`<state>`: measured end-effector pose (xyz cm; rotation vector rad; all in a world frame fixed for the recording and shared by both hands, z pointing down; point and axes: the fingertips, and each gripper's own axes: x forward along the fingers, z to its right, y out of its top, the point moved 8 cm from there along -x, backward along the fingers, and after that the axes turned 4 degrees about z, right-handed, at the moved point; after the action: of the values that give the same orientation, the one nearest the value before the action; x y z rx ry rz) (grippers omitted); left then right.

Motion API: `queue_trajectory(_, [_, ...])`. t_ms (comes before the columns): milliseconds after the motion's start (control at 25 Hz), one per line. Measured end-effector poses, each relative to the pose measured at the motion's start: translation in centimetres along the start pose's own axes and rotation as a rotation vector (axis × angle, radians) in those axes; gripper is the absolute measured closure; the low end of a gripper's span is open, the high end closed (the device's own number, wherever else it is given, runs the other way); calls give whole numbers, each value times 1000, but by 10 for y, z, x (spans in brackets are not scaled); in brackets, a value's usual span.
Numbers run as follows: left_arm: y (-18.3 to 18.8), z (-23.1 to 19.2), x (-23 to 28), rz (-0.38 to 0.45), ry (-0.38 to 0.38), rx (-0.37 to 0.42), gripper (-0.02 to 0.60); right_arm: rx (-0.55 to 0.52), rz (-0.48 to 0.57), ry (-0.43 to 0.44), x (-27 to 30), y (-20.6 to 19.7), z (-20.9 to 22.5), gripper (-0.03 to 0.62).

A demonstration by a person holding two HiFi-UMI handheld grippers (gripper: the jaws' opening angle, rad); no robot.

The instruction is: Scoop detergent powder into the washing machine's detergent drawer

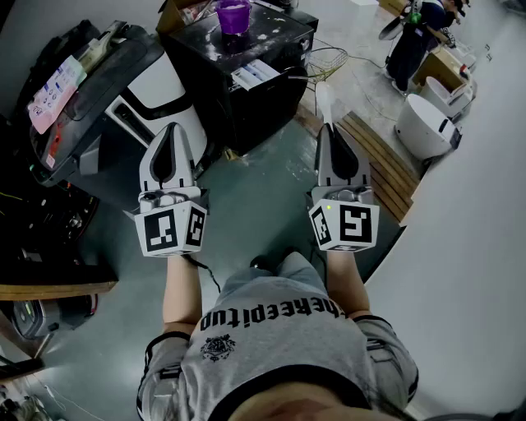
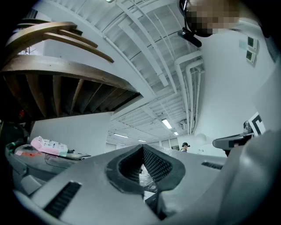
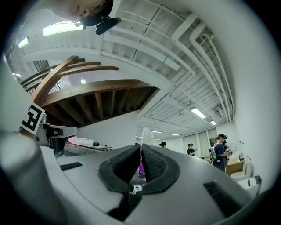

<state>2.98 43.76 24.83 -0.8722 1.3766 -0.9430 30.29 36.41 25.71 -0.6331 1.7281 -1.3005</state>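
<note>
Left claw (image 1: 172, 129) pressed together, right claw (image 1: 327, 128) pinching white scoop (image 1: 323, 100), purple cup (image 1: 233, 15) beyond

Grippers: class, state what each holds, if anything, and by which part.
The right gripper pinches a white scoop by one end; the rest sticks out. The left gripper holds nothing.

Your left tongs (image 1: 173, 130), centre left of frame: closed, empty. Your right tongs (image 1: 328, 129), centre right: clamped on white scoop (image 1: 324, 100). Forearms (image 1: 181, 288) parallel, pointing up-frame.
</note>
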Motion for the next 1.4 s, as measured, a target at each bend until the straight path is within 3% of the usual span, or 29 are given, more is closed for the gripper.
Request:
queue_trajectory(560, [-4, -13, 5, -7, -17, -7, 578, -7, -15, -1, 9, -5, -14, 588])
queue_trajectory(800, [-9, -20, 8, -14, -25, -3, 578, -72, -6, 2, 13, -10, -23, 588])
queue_trajectory(1040, [-18, -20, 21, -22, -41, -11, 578, 29, -7, 54, 19, -16, -21, 588])
queue_trajectory(1400, [-39, -31, 63, -27, -58, 0, 578, 62, -13, 34, 68, -39, -10, 588])
